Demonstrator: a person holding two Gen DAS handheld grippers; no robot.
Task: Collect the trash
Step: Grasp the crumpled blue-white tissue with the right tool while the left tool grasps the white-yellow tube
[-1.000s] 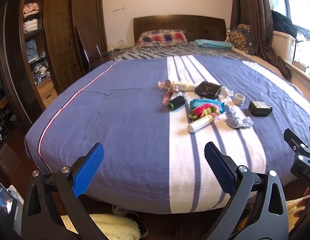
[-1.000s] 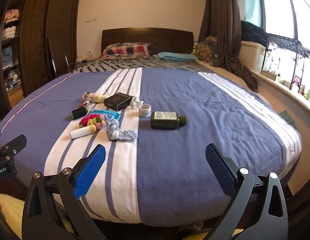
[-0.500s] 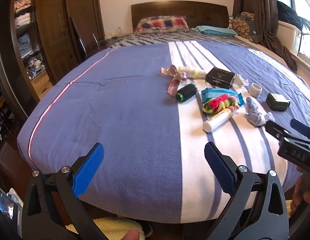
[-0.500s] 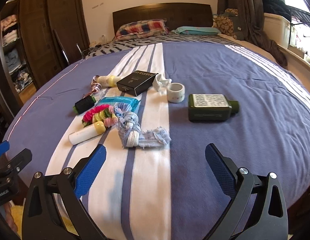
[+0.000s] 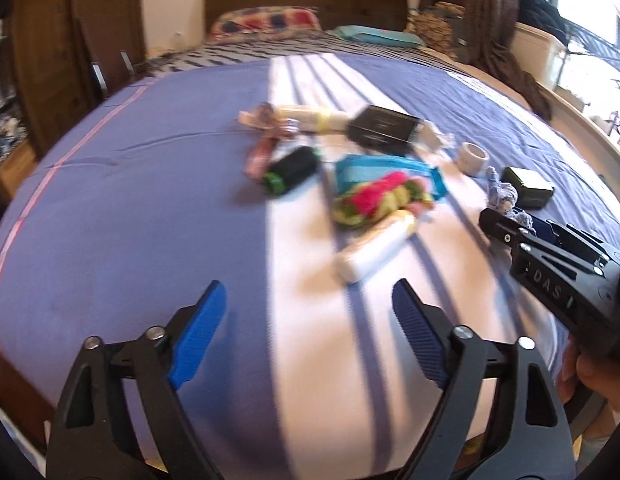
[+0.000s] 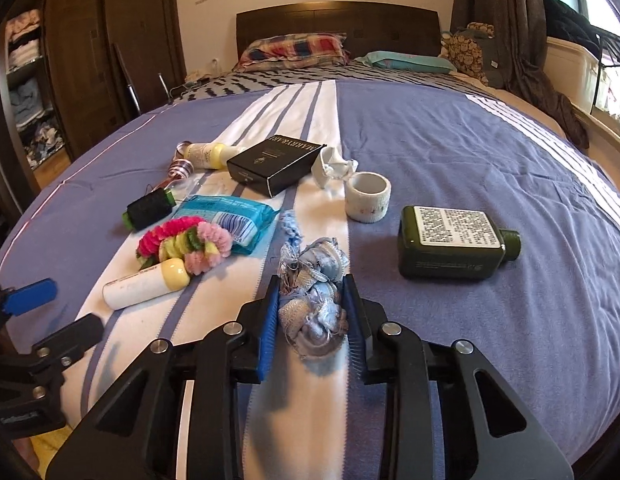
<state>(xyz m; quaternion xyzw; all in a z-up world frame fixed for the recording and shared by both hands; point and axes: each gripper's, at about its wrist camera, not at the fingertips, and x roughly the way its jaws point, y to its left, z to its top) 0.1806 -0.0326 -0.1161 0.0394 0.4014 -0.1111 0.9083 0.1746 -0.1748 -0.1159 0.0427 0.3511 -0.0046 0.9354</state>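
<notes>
Blue-and-white striped bedspread [image 6: 449, 140] with a whole pile of junk in the middle of the bed, so going left to right: black thread spool [image 6: 148, 210] on the blue part near the left edge of the white stripe, then the pink and green fuzzy scrunchie thing [image 6: 182, 242] with the white tube with a yellow cap [image 6: 144, 286] just beside it toward the foot edge, a blue tissue pack [image 6: 230, 216] behind those, black box [image 6: 276, 164] further up toward the headboard, a roll of white tape [image 6: 367, 197], and the green bottle [image 6: 451, 242] lying on its side out on the blue, well apart to the right

Left gripper [image 5: 306, 334] has nothing between its jaws, they're pretty wide but closing a bit, hovering near the foot edge with the white tube ahead and a little to its right. That view is blurry so can't say much more

Right gripper [image 6: 311, 316] is the one doing the work. The frayed light blue rag [image 6: 313, 304] sits right between its blue pads, on the white stripe near the foot edge, and the jaws are closing on it, pads look like they're already squeezing the wad. The rag's long axis runs straight away from the fingers toward the headboard, so it's grabbed across the narrow way. I'd guess lifting it out is next, and the loose threads at the far end might snag
</notes>
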